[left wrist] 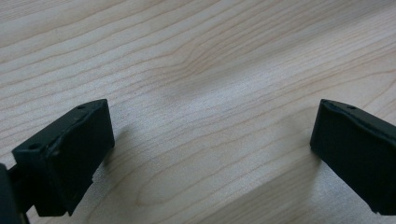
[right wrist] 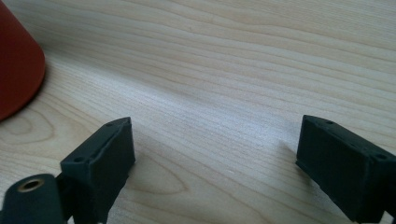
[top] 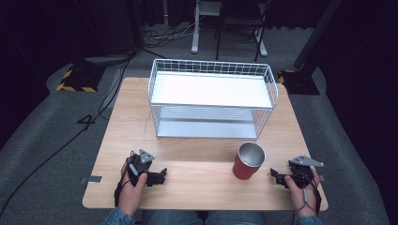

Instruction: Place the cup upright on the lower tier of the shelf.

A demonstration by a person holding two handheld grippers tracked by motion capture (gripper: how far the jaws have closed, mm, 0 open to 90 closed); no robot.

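The left gripper (top: 162, 175) rests low on the table (top: 197, 187) at the near left edge, held in a hand (top: 131, 185), its jaws spread wide over bare wood with nothing between them; to its right the red cup (top: 248, 161) stands upright on the table, in front of the wire rack (top: 212, 98), open mouth up, its inside hard to make out; the right gripper (top: 274, 175) lies just beside the cup, apart from it, jaws wide and empty; in the right gripper view the cup (right wrist: 16, 74) is cut off at the left edge.
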